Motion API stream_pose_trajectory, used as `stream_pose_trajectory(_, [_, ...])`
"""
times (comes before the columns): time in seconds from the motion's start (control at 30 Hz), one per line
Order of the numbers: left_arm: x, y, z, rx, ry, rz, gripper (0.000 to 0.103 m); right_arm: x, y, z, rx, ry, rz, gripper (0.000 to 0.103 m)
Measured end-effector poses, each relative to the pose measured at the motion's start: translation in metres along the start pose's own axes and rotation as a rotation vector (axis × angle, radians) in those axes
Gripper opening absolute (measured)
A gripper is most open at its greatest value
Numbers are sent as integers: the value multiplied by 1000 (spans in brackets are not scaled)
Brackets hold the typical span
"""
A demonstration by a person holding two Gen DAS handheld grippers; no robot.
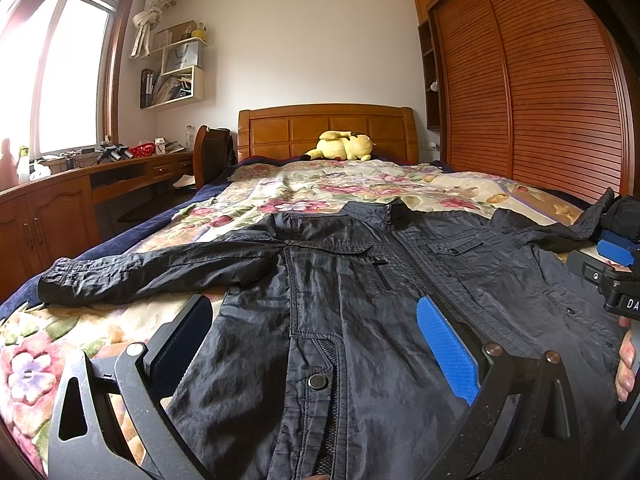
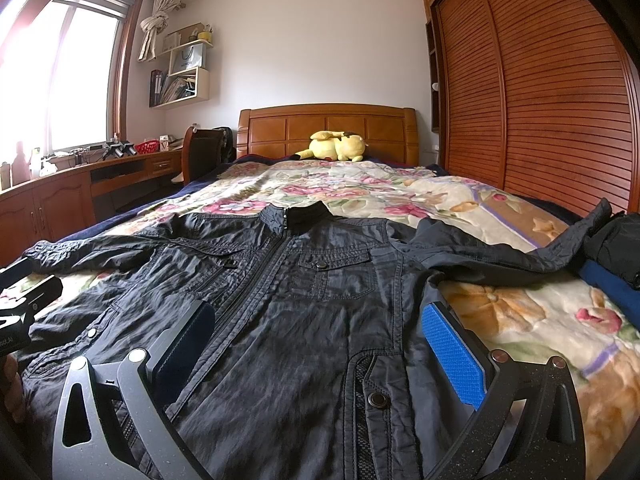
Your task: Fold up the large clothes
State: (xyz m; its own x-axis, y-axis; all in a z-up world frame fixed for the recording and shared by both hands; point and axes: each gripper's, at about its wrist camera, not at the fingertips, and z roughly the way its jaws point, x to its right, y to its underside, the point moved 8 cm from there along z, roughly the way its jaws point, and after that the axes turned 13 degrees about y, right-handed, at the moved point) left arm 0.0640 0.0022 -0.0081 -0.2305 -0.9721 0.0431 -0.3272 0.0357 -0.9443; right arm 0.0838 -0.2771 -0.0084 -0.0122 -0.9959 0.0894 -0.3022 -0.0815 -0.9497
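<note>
Black jacket (image 1: 360, 300) flat on bed (image 1: 320, 184), collar toward headboard | my right view alone shows folded pile (image 2: 616, 256) clearly | both tongs (image 1: 316, 344) (image 2: 320, 344) spread, empty

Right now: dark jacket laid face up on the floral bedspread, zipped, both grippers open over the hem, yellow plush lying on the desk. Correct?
One error: the yellow plush lies on the bed by the headboard, not on the desk; the right wrist view shows it. The rest stands: the jacket lies face up and zipped on the bedspread, left gripper and right gripper open.
</note>
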Motion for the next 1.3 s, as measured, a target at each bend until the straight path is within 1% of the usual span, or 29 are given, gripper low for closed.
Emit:
stream_pose_trajectory(0.23, [-2,-27,11,-45,2,10,102,16,-19,-1,-28,-40,23,103])
stream_pose_trajectory(0.33, [0,-40,20,-55,18,19,102,30,-24,2,-29,-10,-10,103])
stream_pose_trajectory(0.47, [10,-50,40,-91,21,70,102,59,-35,15,-58,27,-19,103])
stream_pose_trajectory(0.6, [20,-58,61,-115,64,81,102,80,-48,27,-73,66,-40,101])
stream_pose_trajectory(0.73, [30,-64,75,-131,81,115,102,96,-55,39,-101,107,-76,99])
stream_pose_trajectory(0.8, [37,-66,87,-149,110,113,102,103,-55,46,-121,119,-83,98])
stream_pose_trajectory(0.97, [53,-58,101,-184,186,103,102,128,-57,78,-198,176,-104,96])
stream_pose_trajectory(1.03, [61,-52,108,-197,198,114,102,141,-58,94,-238,200,-106,93])
stream_pose_trajectory(1.17, [71,-42,115,-228,232,105,102,168,-65,121,-308,266,-94,92])
stream_pose_trajectory(1.23, [75,-36,119,-248,246,102,102,180,-71,133,-320,315,-103,92])
stream_pose_trajectory(1.3, [78,-31,121,-265,259,93,102,189,-83,140,-309,365,-126,92])
